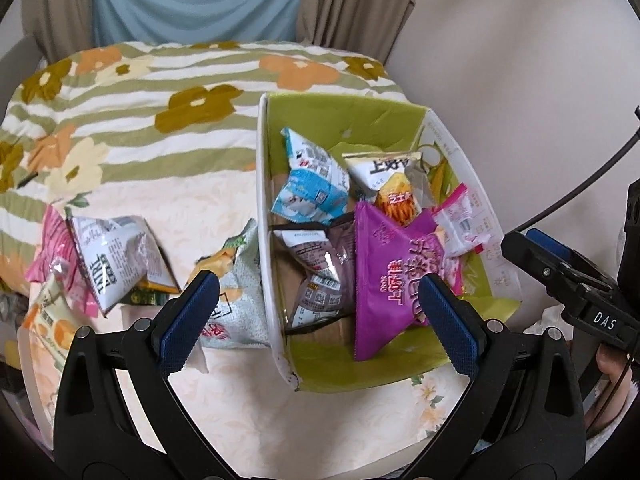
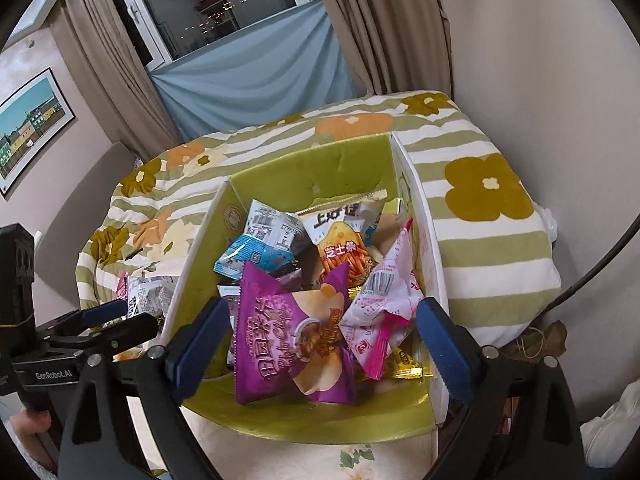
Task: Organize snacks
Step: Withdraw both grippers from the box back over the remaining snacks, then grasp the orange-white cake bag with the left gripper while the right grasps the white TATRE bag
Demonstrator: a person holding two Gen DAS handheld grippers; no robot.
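Hovering with blue textured pads spread wide and gripping nothing, the left claw [image 1: 318, 312] and right claw [image 2: 326, 336] face a green-lined cardboard box [image 2: 340, 164] on the bed. A glossy, crinkled purple chip bag [image 2: 288, 332] lies inside at the box's 6 o'clock, a blue packet [image 2: 256, 252] toward 11. Outside, at 9 o'clock from the box, a crumpled white foil packet [image 1: 120, 260] rests on the floral bedspread [image 1: 120, 120].

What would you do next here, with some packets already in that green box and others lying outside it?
Probably swing the left gripper leftward to the pale green packet leaning against the outside of the green box's white wall. Both grippers are open and hold nothing, the purple chip bag already lies inside, and that packet is the closest one outside, with the white Tyrrell's-style bag farther left.
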